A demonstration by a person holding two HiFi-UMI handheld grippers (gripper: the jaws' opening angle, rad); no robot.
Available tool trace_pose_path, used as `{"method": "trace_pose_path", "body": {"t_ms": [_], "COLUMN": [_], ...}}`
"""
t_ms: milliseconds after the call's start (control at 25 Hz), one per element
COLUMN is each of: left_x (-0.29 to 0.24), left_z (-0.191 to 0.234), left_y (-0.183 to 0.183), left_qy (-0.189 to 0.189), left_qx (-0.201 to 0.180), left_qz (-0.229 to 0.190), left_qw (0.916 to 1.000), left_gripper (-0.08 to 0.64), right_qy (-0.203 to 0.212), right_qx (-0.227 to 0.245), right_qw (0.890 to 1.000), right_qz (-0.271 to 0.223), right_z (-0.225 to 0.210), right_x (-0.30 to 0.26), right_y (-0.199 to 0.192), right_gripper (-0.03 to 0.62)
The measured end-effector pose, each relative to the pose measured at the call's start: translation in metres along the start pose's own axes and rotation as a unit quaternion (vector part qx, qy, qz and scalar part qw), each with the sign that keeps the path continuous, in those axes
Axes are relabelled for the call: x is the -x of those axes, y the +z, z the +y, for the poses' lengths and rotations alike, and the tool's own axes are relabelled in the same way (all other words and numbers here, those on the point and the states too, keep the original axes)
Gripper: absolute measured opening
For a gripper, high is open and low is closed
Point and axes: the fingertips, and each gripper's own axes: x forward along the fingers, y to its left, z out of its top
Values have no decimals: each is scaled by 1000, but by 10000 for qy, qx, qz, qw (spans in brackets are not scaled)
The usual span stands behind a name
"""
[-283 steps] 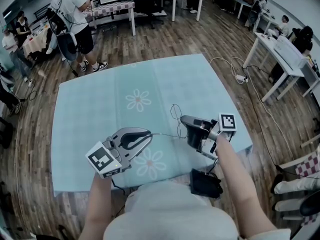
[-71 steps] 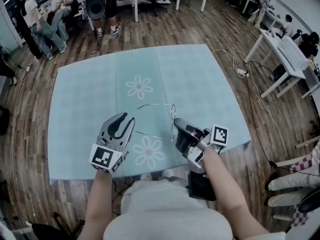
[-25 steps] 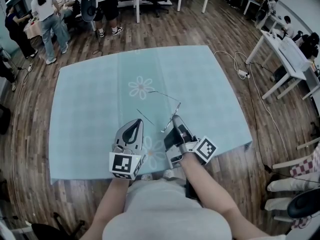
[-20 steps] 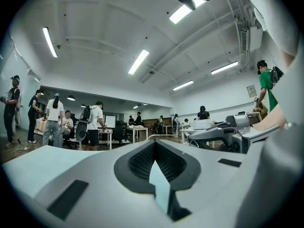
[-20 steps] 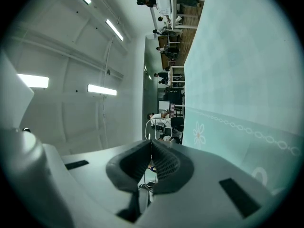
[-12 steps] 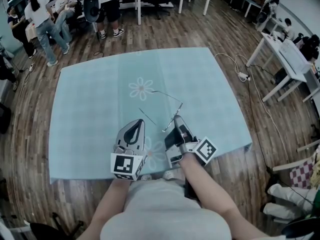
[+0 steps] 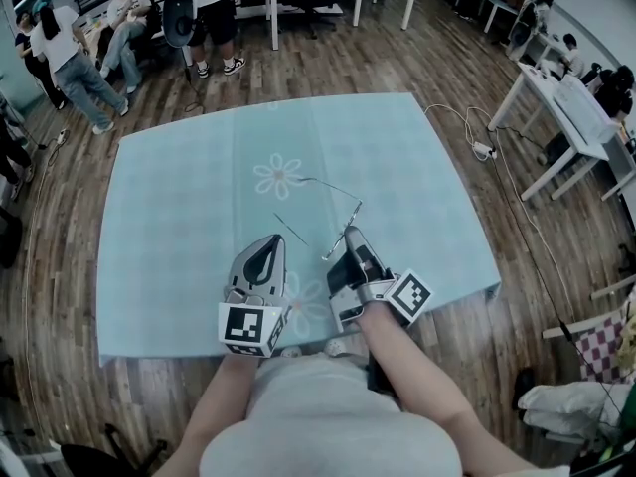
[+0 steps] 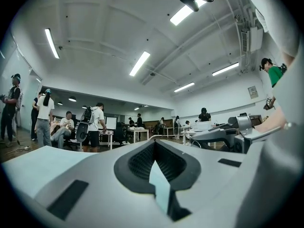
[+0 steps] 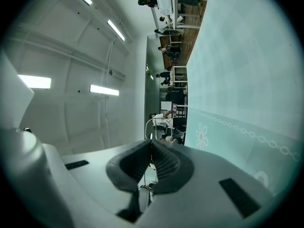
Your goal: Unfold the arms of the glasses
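Thin wire glasses (image 7: pixel 333 189) hang just over the pale blue flowered cloth (image 7: pixel 179 197), both arms swung out from the front. My right gripper (image 7: pixel 349 235) is shut on the front of the frame, near one lens. In the right gripper view the closed pads (image 9: pixel 159 163) meet, and a wire loop of the glasses (image 9: pixel 148 126) shows past the tips. My left gripper (image 7: pixel 268 242) rests beside it on the left, shut and holding nothing. The free arm of the glasses lies a little ahead of its tip. In the left gripper view my left gripper (image 8: pixel 154 141) has its jaws together.
The cloth's near edge (image 7: pixel 189 349) runs just under both grippers. A power strip and cable (image 7: pixel 481 150) lie on the wooden floor at the right. White desks (image 7: pixel 556 97) stand at the far right. Several people (image 7: pixel 60 58) are at the back left.
Over the last second neither the grippers nor the glasses have moved. Earlier, the left gripper held an arm tip, then let go, and both grippers came closer together.
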Motion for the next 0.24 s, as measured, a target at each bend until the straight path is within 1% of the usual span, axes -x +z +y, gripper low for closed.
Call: {"method": "trace_pose_path", "body": {"t_ms": [240], "left_x": [-1], "left_z": [-3], "left_y": [1], "left_qy": [-49], "left_qx": [-216], "left_qz": [32], "left_qw": [9997], "left_gripper": [8], "right_qy": [34], "right_qx": [11], "right_qw": [10000], "right_qz": [26], "right_z": [2], "right_x": [-2], "right_y": [-1], "right_gripper": [11]}}
